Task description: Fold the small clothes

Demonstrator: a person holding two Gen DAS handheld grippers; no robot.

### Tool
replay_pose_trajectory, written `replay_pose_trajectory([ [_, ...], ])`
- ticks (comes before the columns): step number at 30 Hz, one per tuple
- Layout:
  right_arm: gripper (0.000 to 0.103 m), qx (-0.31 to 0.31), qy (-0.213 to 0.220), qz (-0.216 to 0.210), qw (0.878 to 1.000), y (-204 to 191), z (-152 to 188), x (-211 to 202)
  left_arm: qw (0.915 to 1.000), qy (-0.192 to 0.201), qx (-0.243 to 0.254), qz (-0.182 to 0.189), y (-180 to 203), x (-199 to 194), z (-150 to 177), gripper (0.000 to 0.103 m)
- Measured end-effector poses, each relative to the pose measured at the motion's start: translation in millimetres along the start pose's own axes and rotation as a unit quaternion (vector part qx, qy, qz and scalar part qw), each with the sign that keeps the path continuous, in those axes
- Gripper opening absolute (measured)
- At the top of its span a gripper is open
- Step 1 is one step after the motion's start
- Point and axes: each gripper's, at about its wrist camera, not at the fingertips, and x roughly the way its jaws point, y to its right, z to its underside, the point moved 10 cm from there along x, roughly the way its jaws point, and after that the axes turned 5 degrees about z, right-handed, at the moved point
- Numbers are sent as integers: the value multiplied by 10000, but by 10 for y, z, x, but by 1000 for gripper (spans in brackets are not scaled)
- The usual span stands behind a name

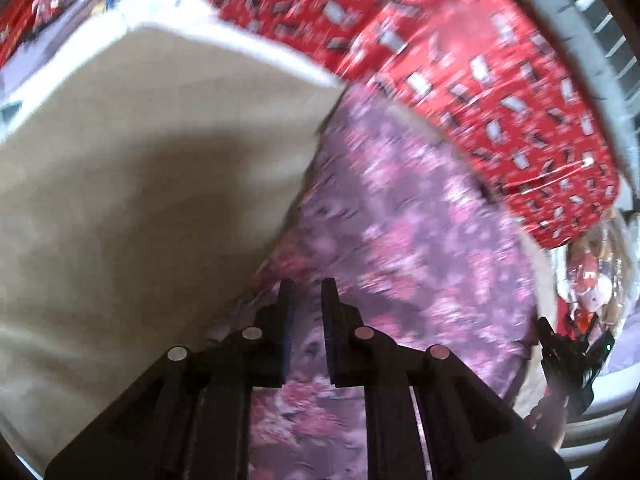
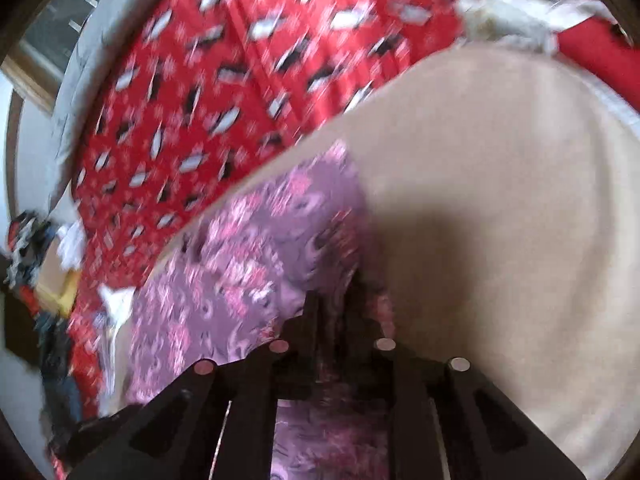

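Observation:
A small purple garment with pink flowers [image 1: 404, 232] lies on a beige cloth surface [image 1: 132, 200]. My left gripper [image 1: 307, 292] sits over its near edge with the fingers close together, and floral cloth shows in the narrow gap between them. In the right wrist view the same garment [image 2: 248, 248] lies left of centre on the beige surface [image 2: 500, 200]. My right gripper [image 2: 334, 300] is nearly shut at the garment's right edge, with cloth bunched between its fingers. Both views are blurred by motion.
A red patterned cover [image 1: 460, 72] lies beyond the beige surface, and shows in the right wrist view [image 2: 208, 100]. The other gripper [image 1: 568, 360] shows at the right edge of the left view. Mixed clutter [image 2: 36, 264] sits at the far left.

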Motion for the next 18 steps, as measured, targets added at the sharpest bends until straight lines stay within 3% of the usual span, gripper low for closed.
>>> replay_pose_trajectory([
  [3, 20, -62, 776, -235, 9967, -81, -133, -361, 9988, 311, 374, -102, 223, -74, -177, 20],
  [4, 22, -131, 803, -329, 9961, -128, -120, -389, 9981, 337, 465, -217, 257, -8, -232, 28],
  [5, 24, -202, 744, -390, 9963, -171, -98, -372, 9972, 291, 581, -367, 269, 90, -248, 30],
  [8, 22, -673, 79, -249, 9974, -232, 170, -51, 9923, -364, 832, -839, 163, 533, -105, 30],
  [9, 21, -906, -348, -23, 9953, -190, 333, 137, 9907, -516, 878, -899, 140, 636, -38, 30],
  [12, 21, -1310, -291, 105, 9909, -259, 396, 128, 9848, -275, 1306, -1114, 206, 532, 4, 30],
  [16, 21, -1563, -832, 221, 9839, -243, 518, 87, 9802, -587, 1482, -1173, 261, 488, 273, 30],
  [18, 22, -1748, -1229, 301, 9764, -207, 681, 43, 9744, -542, 1708, -1356, 272, 402, 422, 30],
])
